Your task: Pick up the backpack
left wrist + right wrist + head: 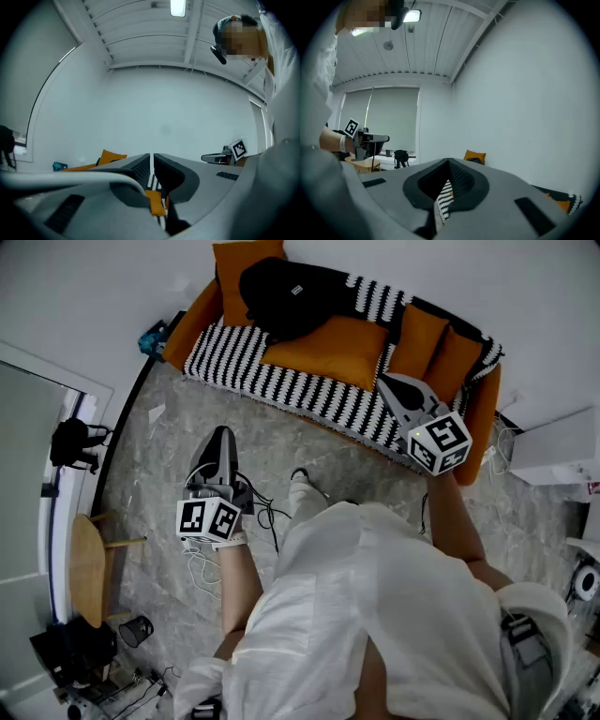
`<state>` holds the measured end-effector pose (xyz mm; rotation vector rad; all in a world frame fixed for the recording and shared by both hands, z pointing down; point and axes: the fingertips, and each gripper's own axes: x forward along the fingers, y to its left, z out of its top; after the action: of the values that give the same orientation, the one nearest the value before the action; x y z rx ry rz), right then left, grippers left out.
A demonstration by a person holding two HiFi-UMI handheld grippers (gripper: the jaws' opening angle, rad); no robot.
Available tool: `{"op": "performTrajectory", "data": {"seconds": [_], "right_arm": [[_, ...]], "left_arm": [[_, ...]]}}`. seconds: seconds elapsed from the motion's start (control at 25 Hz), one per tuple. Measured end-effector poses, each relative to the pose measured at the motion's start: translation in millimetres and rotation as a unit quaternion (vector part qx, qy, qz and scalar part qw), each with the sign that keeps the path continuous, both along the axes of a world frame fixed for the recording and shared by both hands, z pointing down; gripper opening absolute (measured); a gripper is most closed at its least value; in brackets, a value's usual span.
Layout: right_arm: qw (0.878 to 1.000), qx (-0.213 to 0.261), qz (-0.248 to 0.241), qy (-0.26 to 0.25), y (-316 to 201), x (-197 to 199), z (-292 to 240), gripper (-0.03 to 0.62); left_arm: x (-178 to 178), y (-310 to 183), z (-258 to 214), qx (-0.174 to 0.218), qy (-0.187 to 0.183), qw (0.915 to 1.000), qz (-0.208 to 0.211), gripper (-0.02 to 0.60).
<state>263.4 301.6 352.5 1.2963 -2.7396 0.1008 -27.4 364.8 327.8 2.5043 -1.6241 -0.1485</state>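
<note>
The black backpack (291, 296) lies on the back left part of an orange sofa (483, 413) with a black-and-white striped cover, partly resting on an orange cushion (328, 352). My left gripper (222, 435) is held over the floor in front of the sofa, well short of the backpack, jaws shut and empty. My right gripper (387, 382) hovers over the sofa's right part beside the cushions, to the right of the backpack, also shut and empty. In the left gripper view the jaws (151, 157) meet tip to tip; in the right gripper view the jaws (449, 162) are closed too.
Cables (270, 512) trail on the grey marbled floor in front of the sofa. A round wooden table (86, 568) and a black bag (70, 442) are at the left by the window. A white cabinet (553, 446) stands at the right. A person's white-clothed body fills the lower head view.
</note>
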Motion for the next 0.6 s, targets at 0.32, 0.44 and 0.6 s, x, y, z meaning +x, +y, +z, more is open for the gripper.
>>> {"op": "performTrajectory", "data": {"seconds": [0.32,0.44,0.6], "right_arm": [[1.0,0.007,-0.011,-0.003,3,-4,-5,0.018],[1.0,0.007,-0.016,-0.002,3,-10,-5,0.018],[1.0,0.003,-0.022,-0.001,3,-14,-3,0.018]], "left_arm": [[0,10,-3,0.001,-0.001,1.0,-0.006,0.044],[-5,12,-3,0.0,0.0,1.0,-0.009,0.044],[-6,15,2,-0.005,0.006,0.9999,-0.01,0.044]]}}
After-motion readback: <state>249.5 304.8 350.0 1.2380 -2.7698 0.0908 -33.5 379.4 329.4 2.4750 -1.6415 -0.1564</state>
